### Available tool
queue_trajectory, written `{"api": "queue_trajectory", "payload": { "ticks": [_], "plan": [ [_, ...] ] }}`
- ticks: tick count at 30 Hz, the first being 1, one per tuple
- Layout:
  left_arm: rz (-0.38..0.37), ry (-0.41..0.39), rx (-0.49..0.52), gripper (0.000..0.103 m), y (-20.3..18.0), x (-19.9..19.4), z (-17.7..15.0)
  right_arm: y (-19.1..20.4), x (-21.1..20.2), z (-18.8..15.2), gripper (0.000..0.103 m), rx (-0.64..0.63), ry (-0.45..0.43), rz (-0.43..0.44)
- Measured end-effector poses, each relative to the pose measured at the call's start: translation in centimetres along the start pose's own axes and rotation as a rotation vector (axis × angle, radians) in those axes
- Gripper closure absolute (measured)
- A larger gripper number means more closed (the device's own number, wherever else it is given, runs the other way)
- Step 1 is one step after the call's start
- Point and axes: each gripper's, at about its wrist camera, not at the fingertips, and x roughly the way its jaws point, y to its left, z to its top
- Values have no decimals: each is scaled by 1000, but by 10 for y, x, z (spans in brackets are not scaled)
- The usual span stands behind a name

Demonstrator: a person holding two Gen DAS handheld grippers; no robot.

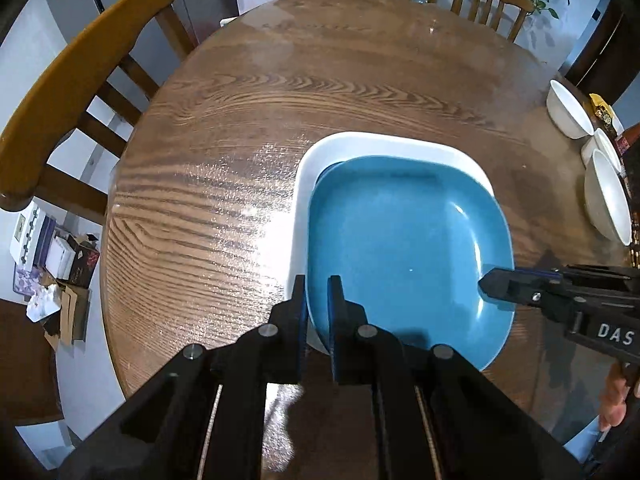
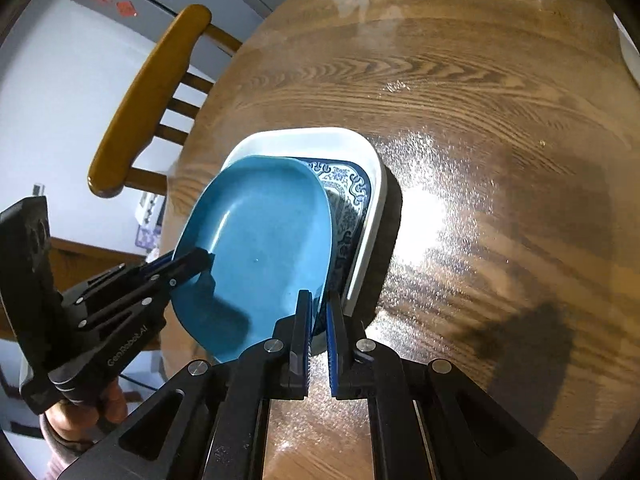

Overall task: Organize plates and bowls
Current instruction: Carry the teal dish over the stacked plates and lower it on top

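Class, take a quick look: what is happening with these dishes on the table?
A person holds the blue plate by opposite rims, one hand-held gripper on each: the left hand-held gripper and the right hand-held gripper, both shut on it. The plate hangs tilted over a white dish that already holds a patterned plate. White bowls wait at the wooden table's edge.

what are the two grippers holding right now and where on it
Both hold the blue plate by its rim: the left gripper on one edge, the right gripper on the opposite edge, above the white dish.
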Motion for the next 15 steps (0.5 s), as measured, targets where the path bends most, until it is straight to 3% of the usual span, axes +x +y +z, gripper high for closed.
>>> {"api": "queue_trajectory", "payload": {
  "ticks": [15],
  "plan": [
    [22, 7, 45, 95, -6, 8, 5, 18, 10, 2, 96, -28, -43, -101]
  ]
}}
